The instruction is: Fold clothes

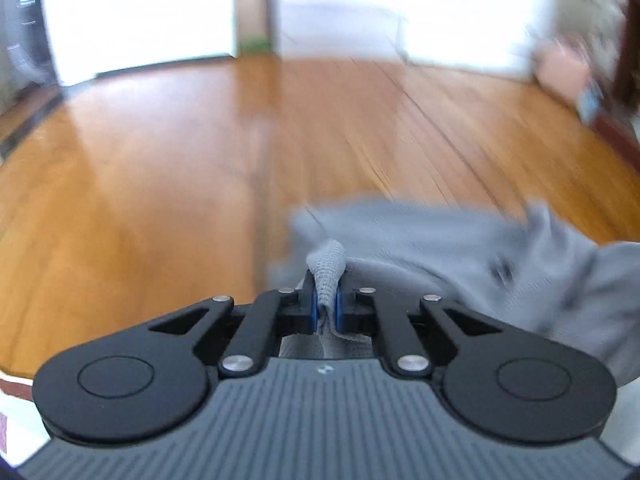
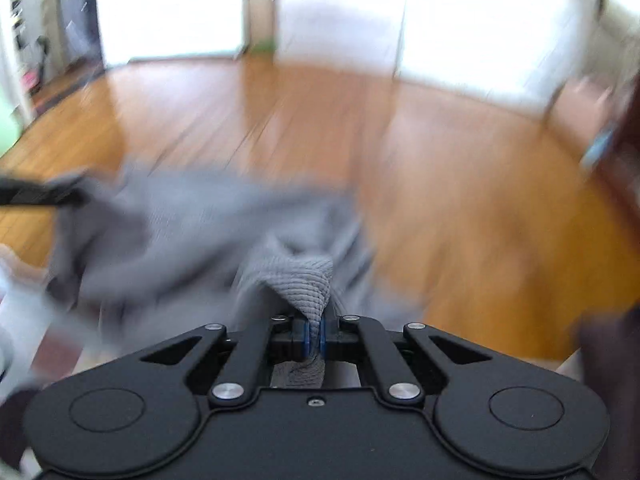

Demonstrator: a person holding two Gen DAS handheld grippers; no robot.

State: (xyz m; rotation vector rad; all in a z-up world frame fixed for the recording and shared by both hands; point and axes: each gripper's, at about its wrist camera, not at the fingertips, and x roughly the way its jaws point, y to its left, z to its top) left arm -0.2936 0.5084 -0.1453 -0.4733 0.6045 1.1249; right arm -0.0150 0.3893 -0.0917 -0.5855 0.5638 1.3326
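Left wrist view: left claw (image 1: 327, 306) is clamped on a ribbed edge of the grey garment (image 1: 460, 248), which spreads blurred to the lower right over the wooden floor (image 1: 160, 152). Right claw (image 2: 315, 336) pinches another ribbed edge; cloth trails left.

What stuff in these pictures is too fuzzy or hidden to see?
- What kind of garment the grey cloth is: blurred by motion in both views, cut off at the right edge of the left wrist view.
- The left gripper in the right wrist view: a dark smear, cut off at the left edge.
- The box by the far wall: blurred, washed out by glare.
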